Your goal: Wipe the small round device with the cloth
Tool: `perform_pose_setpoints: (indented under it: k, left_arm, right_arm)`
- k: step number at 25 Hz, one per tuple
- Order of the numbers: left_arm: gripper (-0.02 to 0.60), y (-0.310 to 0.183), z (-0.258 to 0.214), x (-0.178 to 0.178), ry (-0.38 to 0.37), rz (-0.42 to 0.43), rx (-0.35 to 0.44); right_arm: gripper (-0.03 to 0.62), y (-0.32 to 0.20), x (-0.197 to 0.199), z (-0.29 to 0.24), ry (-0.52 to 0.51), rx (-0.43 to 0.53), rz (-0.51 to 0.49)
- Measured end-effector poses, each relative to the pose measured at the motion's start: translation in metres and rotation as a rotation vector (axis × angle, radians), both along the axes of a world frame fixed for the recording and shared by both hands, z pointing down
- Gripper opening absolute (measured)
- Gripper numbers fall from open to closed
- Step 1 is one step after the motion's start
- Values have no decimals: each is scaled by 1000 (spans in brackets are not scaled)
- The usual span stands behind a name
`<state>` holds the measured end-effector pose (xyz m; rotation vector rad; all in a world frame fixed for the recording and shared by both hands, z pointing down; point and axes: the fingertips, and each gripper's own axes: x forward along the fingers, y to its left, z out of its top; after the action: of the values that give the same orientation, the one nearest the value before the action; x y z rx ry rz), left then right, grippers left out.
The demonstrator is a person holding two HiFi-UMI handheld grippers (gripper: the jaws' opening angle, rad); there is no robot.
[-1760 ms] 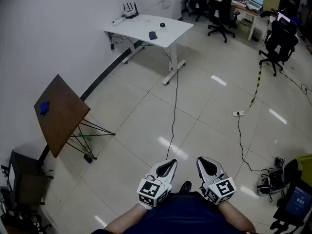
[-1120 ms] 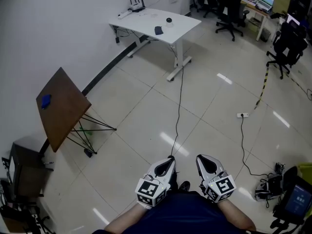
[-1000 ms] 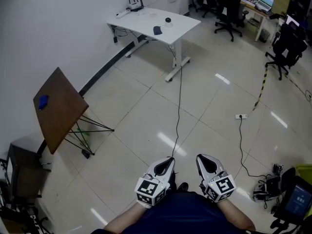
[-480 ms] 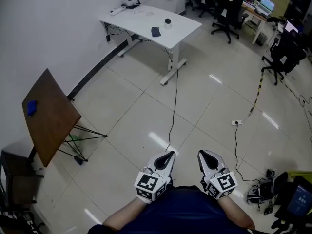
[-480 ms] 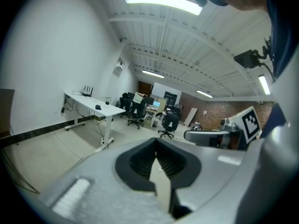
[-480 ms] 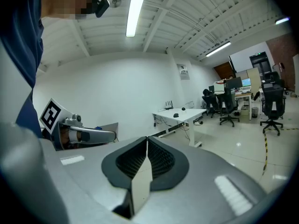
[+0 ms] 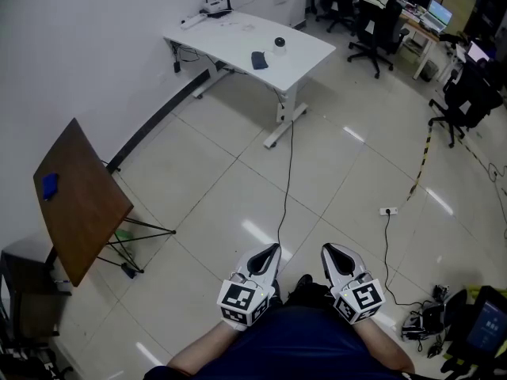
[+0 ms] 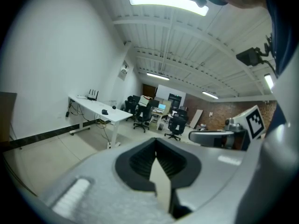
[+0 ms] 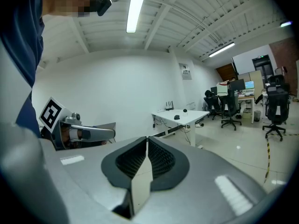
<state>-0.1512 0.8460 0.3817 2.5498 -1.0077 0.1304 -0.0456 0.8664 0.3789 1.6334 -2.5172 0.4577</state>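
i'm at the approach step, by my reckoning: nothing is picked up and nothing wiped yet. my left hand-held gripper (image 7: 269,256) and right hand-held gripper (image 7: 331,256) sit side by side, low in front of my body. both have their jaws pressed together with nothing between them.

the white bench (image 7: 226,38) stands far across the floor. the small round device (image 7: 279,43) is on it, toward its right-hand end. the dark cloth (image 7: 259,59) lies just beside the device, nearer the front edge. they look apart, though at this range i can't be sure. a router (image 7: 214,6) with antennas sits at the bench's far corner by the wall, well clear of both.

next, i judge, i have to close the gap to the bench, open one pair of jaws and take the cloth. the other could steady the device, which looks light enough to skid under a wipe.

for room, there is wide bare tile between me and the bench. a black cable (image 7: 283,172) runs from the bench's foot down toward my feet, almost along my line, so i'd step to one side of it. a tilted brown tabletop (image 7: 83,204) on thin legs stands off to the left by the wall, with a small blue thing (image 7: 49,184) on it. the office chairs (image 7: 463,93) and a power strip (image 7: 387,210) are off to the right, away from the path. the cloth lies close to the bench's front edge, so a clumsy reach could nudge it off.
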Motion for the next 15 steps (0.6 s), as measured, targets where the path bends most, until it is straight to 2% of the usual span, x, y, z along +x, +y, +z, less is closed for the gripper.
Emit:
perform_pose_setpoints:
  k: [8,15]
  left_arm:
    - [9,-43,14,7,-53,-61,9]
    - [29,-104,11,44,-86,-89,29]
  right_arm:
    - [20,-48,10,11,-41,6,-49]
    - [19,-120,44,6,-68,22,-96]
